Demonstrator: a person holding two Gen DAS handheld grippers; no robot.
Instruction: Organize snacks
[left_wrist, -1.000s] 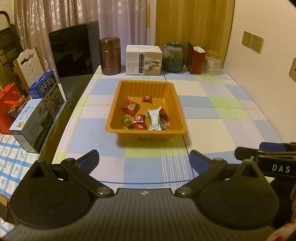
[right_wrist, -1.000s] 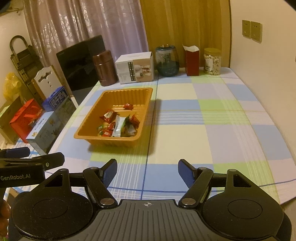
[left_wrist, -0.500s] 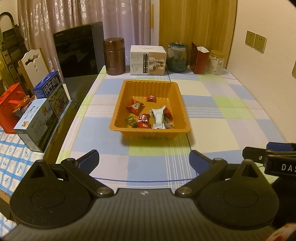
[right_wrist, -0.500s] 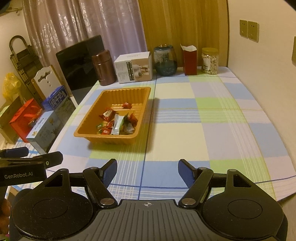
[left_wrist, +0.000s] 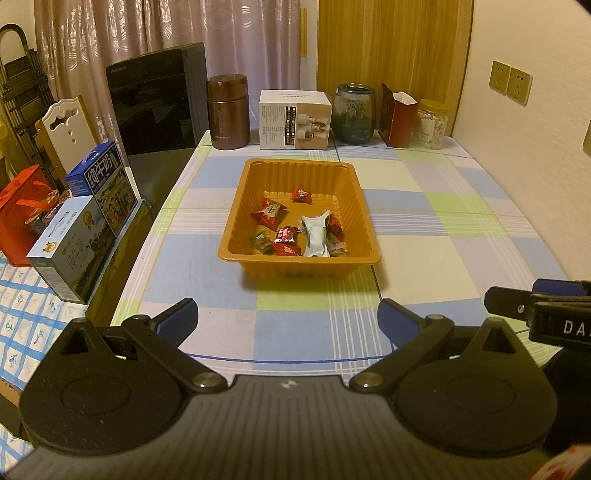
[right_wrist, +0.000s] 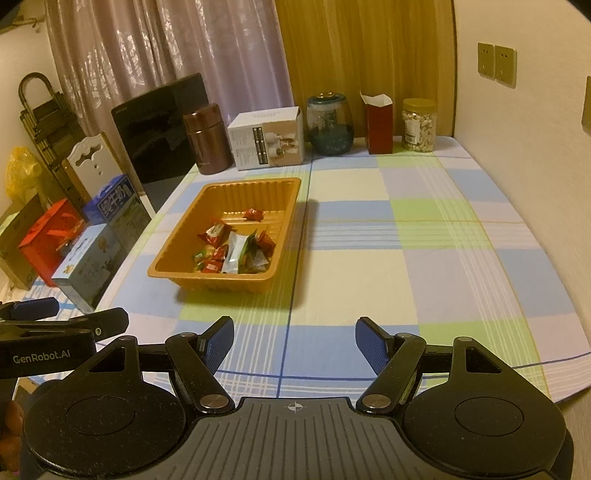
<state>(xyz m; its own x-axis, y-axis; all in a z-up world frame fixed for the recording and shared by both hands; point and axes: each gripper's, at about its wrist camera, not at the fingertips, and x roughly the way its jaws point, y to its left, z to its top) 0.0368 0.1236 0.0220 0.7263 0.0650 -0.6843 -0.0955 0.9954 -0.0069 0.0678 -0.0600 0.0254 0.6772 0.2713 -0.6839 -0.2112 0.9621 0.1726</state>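
The snacks (left_wrist: 295, 230) sit in the tray (left_wrist: 236, 218) ahead of my wide, empty left gripper (left_wrist: 288, 321) and right gripper (right_wrist: 295, 345), on the checked tablecloth (right_wrist: 424, 258) by the curtains (right_wrist: 166, 48).

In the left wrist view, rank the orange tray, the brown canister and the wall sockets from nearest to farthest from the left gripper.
1. Orange tray, straight ahead, mid-table.
2. Brown canister, far table edge, left of centre.
3. Wall sockets, on the right wall, beyond the table.

Left gripper is open and empty.

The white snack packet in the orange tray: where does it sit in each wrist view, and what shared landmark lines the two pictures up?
Left wrist: the white snack packet lies right of centre in the orange tray, towards its near wall.
Right wrist: the packet is left of picture centre, in the tray's near right part.
Shared landmark: the white box behind the tray.
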